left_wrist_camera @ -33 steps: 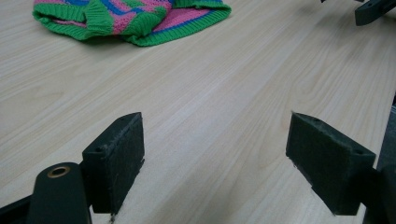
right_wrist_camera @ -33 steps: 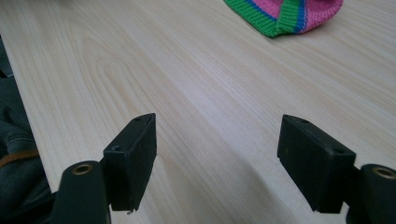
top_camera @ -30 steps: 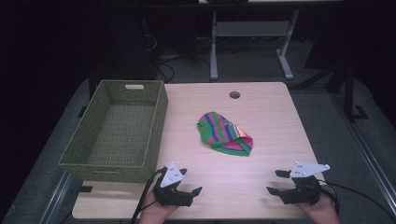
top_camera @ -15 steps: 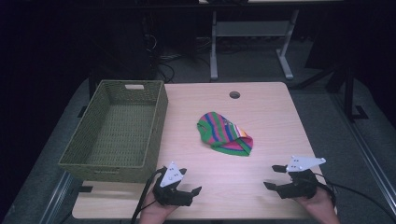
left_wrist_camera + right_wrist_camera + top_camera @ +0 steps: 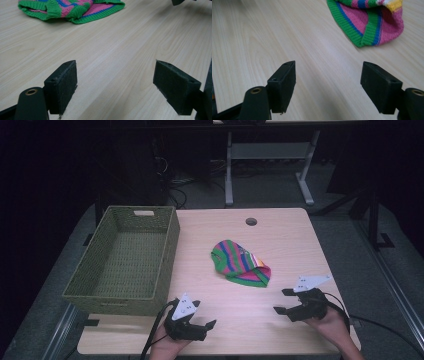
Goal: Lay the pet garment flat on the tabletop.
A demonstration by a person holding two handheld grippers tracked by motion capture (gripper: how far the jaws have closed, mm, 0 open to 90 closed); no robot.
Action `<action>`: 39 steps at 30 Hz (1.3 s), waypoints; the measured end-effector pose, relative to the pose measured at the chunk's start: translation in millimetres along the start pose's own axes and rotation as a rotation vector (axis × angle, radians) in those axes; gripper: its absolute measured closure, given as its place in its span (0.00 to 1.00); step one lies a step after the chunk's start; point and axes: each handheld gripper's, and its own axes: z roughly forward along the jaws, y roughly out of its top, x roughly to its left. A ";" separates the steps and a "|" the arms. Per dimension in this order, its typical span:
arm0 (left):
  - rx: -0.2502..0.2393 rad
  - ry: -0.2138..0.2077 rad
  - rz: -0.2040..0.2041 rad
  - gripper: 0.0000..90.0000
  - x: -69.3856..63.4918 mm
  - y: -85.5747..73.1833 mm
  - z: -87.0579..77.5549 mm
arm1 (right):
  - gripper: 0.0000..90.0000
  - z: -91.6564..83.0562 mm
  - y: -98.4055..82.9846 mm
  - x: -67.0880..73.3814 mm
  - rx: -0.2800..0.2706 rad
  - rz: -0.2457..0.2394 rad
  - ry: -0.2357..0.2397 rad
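A knitted garment [image 5: 240,263] striped in green, pink, blue and yellow lies crumpled at the middle of the wooden table [image 5: 290,245]. My left gripper [image 5: 207,330] sits open near the front edge, just right of the basket's near corner. Between its jaws is bare wood [image 5: 116,66], with the garment [image 5: 72,10] farther off at the upper left. My right gripper [image 5: 280,301] is open at the front right, a short way from the garment's near hem. The right gripper view has bare table between the jaws [image 5: 328,66] and the garment's striped edge [image 5: 372,22] ahead to the right.
A green woven basket [image 5: 170,250] stands empty along the table's left side. A round cable hole [image 5: 251,221] is near the far edge. Beyond the table are a desk frame [image 5: 270,155] and dark floor. A black tip of the right gripper [image 5: 180,2] appears far off in the left gripper view.
My right gripper has crept forward and a little left, toward the garment. The left gripper and the garment have stayed put.
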 end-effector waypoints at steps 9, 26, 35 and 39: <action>0.006 0.001 0.012 0.21 0.2 0.2 -0.7 | 0.31 21.2 29.1 -10.8 0.034 -0.027 0.020; -0.005 -0.002 0.006 0.21 -0.5 0.5 -0.9 | 0.31 39.2 61.2 -28.3 0.076 -0.013 0.034; -0.008 -0.006 0.011 0.21 0.5 0.7 0.0 | 0.31 45.2 76.3 -34.8 0.096 -0.020 0.031; 0.001 -0.008 0.006 0.21 -0.4 1.0 0.1 | 0.31 49.2 84.6 -36.2 0.112 -0.032 0.027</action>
